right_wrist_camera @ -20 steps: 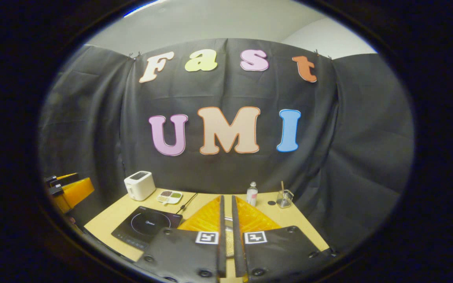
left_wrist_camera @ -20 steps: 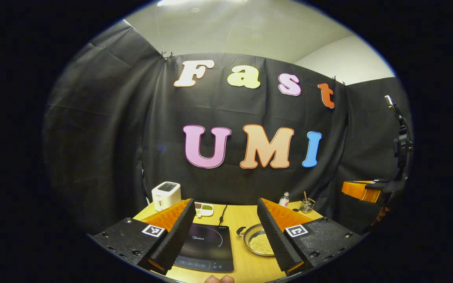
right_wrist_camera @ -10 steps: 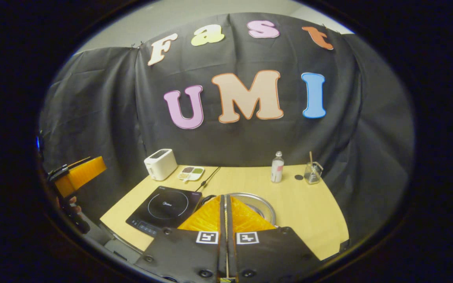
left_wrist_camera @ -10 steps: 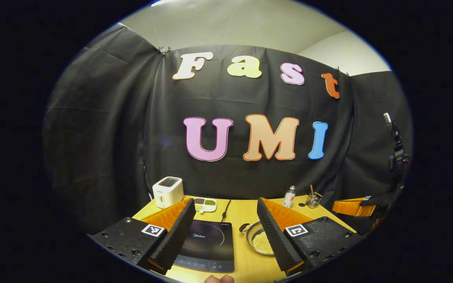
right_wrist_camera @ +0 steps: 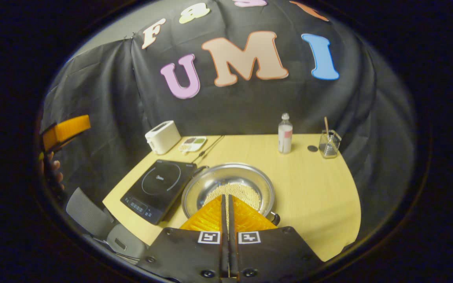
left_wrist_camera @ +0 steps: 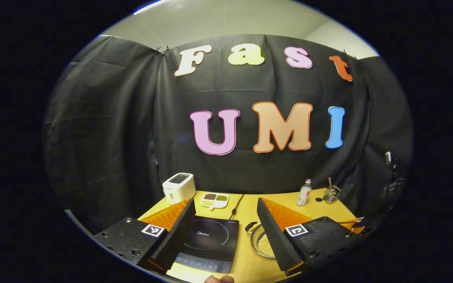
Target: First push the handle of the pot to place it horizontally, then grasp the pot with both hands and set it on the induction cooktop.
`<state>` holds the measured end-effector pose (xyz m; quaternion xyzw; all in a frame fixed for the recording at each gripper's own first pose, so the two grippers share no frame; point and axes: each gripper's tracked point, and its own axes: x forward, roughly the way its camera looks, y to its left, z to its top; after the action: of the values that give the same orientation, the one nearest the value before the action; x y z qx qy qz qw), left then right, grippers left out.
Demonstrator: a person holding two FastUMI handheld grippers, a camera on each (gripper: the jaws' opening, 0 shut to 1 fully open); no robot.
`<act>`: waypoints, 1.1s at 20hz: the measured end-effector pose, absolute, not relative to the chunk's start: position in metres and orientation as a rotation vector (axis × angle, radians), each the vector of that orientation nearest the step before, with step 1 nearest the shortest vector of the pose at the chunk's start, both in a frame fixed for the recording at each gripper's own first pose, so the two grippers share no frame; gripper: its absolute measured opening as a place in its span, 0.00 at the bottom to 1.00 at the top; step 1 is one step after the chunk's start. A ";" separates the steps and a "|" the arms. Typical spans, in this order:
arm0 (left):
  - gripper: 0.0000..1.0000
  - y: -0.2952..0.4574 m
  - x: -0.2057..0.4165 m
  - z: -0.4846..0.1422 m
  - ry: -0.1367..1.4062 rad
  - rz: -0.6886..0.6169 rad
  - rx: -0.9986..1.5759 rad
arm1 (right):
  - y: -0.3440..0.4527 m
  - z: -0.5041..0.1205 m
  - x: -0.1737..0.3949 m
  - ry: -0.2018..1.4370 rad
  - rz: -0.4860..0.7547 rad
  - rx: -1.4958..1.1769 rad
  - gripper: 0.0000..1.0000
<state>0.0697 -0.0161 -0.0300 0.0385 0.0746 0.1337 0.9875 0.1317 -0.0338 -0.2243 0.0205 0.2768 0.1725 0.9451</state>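
Observation:
A steel pot [right_wrist_camera: 228,184] with pale beans in it sits mid-table, small loop handles at its far left [right_wrist_camera: 201,169] and near right [right_wrist_camera: 274,218]. Just left of it lies the black induction cooktop [right_wrist_camera: 156,189]. My right gripper [right_wrist_camera: 226,196] is shut with nothing in it, its tips hovering over the pot's near rim. In the left gripper view, my left gripper [left_wrist_camera: 225,202] stands open above the table's front edge. The cooktop [left_wrist_camera: 207,243] shows between its fingers, and its right finger hides part of the pot [left_wrist_camera: 262,244]. The left gripper [right_wrist_camera: 64,129] also hangs at the far left, off the table.
At the back stand a white toaster [right_wrist_camera: 162,136], a small divided dish [right_wrist_camera: 192,144], the cooktop's cable [right_wrist_camera: 210,147], a bottle [right_wrist_camera: 285,133] and a glass with a stick [right_wrist_camera: 328,144]. A grey chair [right_wrist_camera: 92,218] sits below the table's front left corner.
The right gripper has tipped down and come forward over the pot, and its narrow gap has shut. The left gripper has drifted slightly, staying open.

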 end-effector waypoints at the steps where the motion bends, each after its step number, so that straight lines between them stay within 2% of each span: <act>1: 0.93 -0.020 0.071 -0.029 0.146 0.286 0.065 | -0.035 -0.236 0.133 0.592 0.373 0.037 0.03; 4: 0.93 -0.030 0.074 -0.041 0.180 0.312 0.024 | -0.041 -0.270 0.126 0.684 0.420 0.034 0.00; 7: 0.96 -0.032 0.081 -0.051 0.222 0.326 0.011 | -0.056 -0.313 0.119 0.774 0.415 -0.020 0.03; 8: 0.96 -0.032 0.082 -0.050 0.222 0.337 0.006 | -0.057 -0.327 0.115 0.805 0.423 -0.032 0.00; 10: 0.93 -0.031 0.077 -0.055 0.236 0.362 -0.002 | -0.066 -0.353 0.111 0.858 0.431 -0.087 0.03; 11: 0.96 -0.031 0.075 -0.056 0.239 0.369 -0.005 | -0.071 -0.361 0.113 0.872 0.432 -0.106 0.00; 12: 0.96 -0.031 0.071 -0.058 0.243 0.377 0.000 | -0.073 -0.369 0.113 0.884 0.432 -0.115 0.03; 13: 0.96 -0.028 0.069 -0.058 0.245 0.387 0.009 | -0.075 -0.374 0.115 0.890 0.430 -0.120 0.00; 14: 0.96 -0.026 0.067 -0.057 0.246 0.395 0.014 | -0.077 -0.375 0.119 0.882 0.426 -0.122 0.03; 16: 0.96 -0.024 0.066 -0.058 0.247 0.403 0.013 | -0.076 -0.378 0.124 0.882 0.429 -0.106 0.00; 22: 0.96 -0.022 0.068 -0.057 0.245 0.408 0.022 | -0.097 -0.381 0.152 0.878 0.365 -0.099 0.03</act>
<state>0.0683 -0.0219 -0.0571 0.0110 0.1212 0.2020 0.9718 0.1522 -0.0971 -0.3805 -0.0475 0.4223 0.1757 0.8880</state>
